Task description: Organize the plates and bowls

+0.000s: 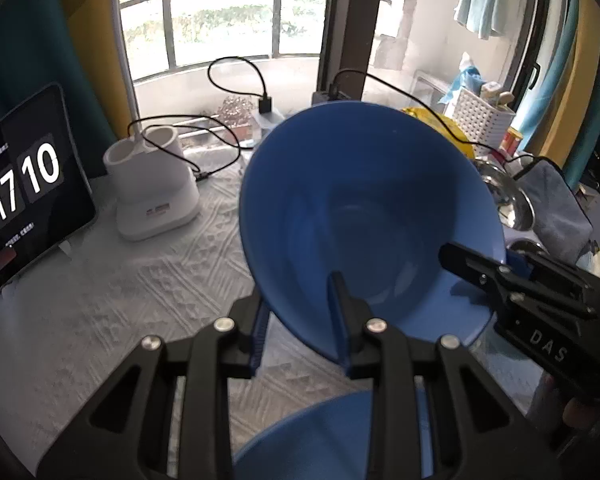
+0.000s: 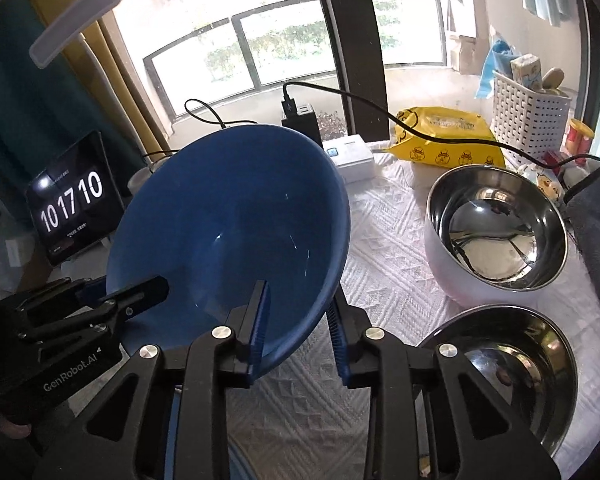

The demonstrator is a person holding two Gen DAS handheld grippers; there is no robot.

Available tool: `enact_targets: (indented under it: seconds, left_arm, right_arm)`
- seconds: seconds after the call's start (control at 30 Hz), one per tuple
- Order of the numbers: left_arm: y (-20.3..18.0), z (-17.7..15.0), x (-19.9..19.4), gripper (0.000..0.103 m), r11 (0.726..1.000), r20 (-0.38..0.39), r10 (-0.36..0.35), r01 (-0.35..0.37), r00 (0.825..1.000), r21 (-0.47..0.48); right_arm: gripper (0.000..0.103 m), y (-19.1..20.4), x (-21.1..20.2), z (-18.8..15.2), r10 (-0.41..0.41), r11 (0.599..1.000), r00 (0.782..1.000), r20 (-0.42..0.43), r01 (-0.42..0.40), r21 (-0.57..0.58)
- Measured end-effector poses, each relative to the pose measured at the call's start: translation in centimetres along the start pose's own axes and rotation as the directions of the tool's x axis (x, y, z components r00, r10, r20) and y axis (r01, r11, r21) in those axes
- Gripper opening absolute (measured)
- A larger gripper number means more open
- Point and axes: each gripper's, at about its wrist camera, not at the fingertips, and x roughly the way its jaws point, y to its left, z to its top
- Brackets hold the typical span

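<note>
left gripper (image 1: 300, 320) – pinching smooth round blue bowl (image 1: 360, 216) rim | right gripper (image 2: 296, 326) – likewise

both wrist views look down, close on one blue bowl (image 1: 364, 216).

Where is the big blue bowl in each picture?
Left wrist view: the blue bowl fills the middle, tilted, its rim pinched by the left gripper below and the right gripper at right.
Right wrist view: the blue bowl sits left of middle, tilted, with the right gripper on its near rim.
Shared landmark: the clock screen at left in both.
</note>
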Motion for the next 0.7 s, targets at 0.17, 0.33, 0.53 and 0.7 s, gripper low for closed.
enact_targets:
  seconds: [0.17,0.33,0.53,0.7]
  left_arm:
    - [-0.3,-0.2,-1.2,0.029,1.0,0.016,0.002,-0.002,1.0,0.007]
    - [-0.4,-0.7,-2.6,0.029,1.0,0.029,0.004,-0.004,1.0,0.013]
    - [-0.5,-1.4,-4.2,0.029,1.0,0.04,0.007,-0.008,0.999,0.015]
    - [-0.7,-2.0,-5.5,0.029,1.0,0.05,0.008,-0.009,0.999,0.017]
  right_arm:
    - [0.031,0.4,-1.1,-0.1,0.001,1.0,1.0,0.009,-0.001,-0.004]
    - [0.031,0.6,-2.2,-0.2,0.004,1.0,1.0,0.02,-0.004,-0.009]
    - [0.031,1.3,-3.7,-0.8,0.007,1.0,0.999,0.031,-0.007,-0.015]
    - [0.031,1.9,-5.0,-1.3,0.011,1.0,0.999,0.041,-0.01,-0.015]
